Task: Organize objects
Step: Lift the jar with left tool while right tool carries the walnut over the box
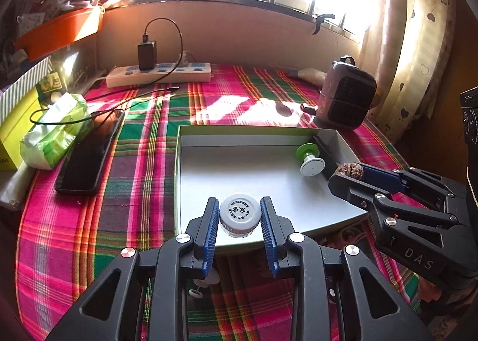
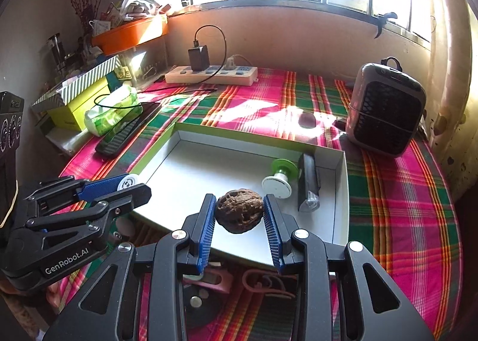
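My left gripper [image 1: 240, 215] is shut on a small jar with a white printed cap [image 1: 240, 212], held above the near edge of a shallow white box [image 1: 269, 179]. My right gripper [image 2: 239, 215] is shut on a brown wrinkled walnut [image 2: 239, 214], also over the box's [image 2: 194, 167] near part. In the left wrist view the right gripper [image 1: 352, 175] comes in from the right with the walnut [image 1: 350, 170] between its tips. Inside the box lie a green and white spool [image 2: 280, 176] and a black oblong device [image 2: 307, 182] along the right wall.
The box rests on a pink and green plaid cloth [image 1: 134, 161]. A black phone [image 1: 89, 159], a green tissue pack [image 1: 55, 132] and a power strip [image 1: 158, 75] lie to the left and back. A dark speaker-like unit [image 2: 385, 108] stands at the right. Small pink items [image 2: 215, 278] sit under my right gripper.
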`<state>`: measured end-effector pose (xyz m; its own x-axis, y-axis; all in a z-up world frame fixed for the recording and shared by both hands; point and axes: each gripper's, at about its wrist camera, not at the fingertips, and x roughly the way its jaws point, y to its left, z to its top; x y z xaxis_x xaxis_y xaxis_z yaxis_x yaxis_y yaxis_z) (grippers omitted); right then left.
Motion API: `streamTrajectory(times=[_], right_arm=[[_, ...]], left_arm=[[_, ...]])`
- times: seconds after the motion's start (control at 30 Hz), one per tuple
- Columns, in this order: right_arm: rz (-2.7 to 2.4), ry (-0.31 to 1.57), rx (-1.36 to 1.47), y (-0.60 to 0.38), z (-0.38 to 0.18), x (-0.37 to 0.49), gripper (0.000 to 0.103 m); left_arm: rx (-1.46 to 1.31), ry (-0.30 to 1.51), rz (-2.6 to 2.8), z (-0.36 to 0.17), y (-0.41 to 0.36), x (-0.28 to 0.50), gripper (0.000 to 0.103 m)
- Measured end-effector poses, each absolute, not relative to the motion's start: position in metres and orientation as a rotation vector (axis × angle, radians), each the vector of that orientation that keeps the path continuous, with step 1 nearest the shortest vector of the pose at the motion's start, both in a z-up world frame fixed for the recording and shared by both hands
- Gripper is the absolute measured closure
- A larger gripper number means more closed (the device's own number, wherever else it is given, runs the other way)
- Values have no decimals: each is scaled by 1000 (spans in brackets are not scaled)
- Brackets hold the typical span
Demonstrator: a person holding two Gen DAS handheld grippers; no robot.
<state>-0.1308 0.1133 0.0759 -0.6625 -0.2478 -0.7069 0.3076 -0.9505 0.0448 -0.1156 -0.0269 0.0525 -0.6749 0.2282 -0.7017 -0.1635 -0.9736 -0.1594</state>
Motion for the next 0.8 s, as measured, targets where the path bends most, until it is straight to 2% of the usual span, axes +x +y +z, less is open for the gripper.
streamTrajectory(times=[0.8], right_arm=[[-2550, 131, 1231, 102, 48, -214, 69]], left_arm=[[-1237, -66, 2667, 32, -25, -185, 77]])
